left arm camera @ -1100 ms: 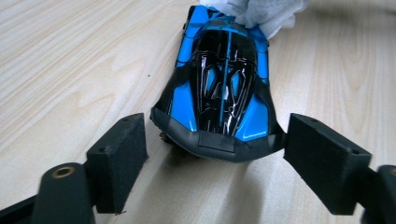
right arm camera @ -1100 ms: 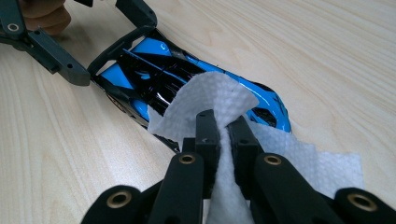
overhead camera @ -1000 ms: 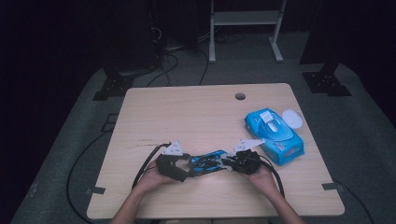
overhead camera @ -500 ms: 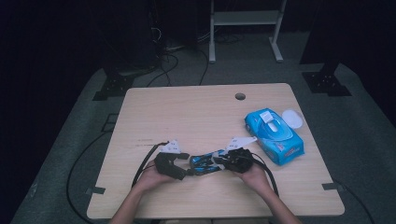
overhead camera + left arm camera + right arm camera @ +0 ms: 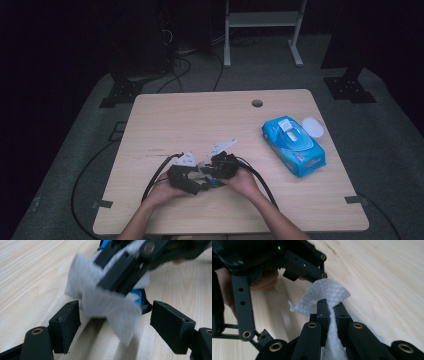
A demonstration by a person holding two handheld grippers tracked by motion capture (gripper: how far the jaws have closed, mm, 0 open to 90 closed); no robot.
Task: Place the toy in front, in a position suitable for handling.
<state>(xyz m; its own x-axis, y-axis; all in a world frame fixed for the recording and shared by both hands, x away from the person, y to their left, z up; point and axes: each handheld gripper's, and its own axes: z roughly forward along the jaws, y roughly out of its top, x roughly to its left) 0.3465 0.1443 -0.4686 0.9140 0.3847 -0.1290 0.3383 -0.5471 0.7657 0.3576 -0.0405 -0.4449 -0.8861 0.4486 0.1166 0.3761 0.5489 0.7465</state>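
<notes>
Right gripper (image 5: 331, 305) clamped tight on white wet wipe (image 5: 325, 293), near middle of wooden table (image 5: 200, 120), just off surface. Left gripper (image 5: 116, 322) jaws wide apart, wipe hanging between, pads not touching. Wipes pack (image 5: 294, 145) well off to right. Risk: thin sheet tearing or slipping if pulled before left closes; loose flap could miss left pads

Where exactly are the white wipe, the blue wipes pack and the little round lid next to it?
white wipe (image 5: 329, 293): right gripper view, bulged top above the closed jaws.
blue wipes pack (image 5: 295, 146): high view, middle of its top face.
round lid (image 5: 313, 127): high view, its centre, on the table.
</notes>
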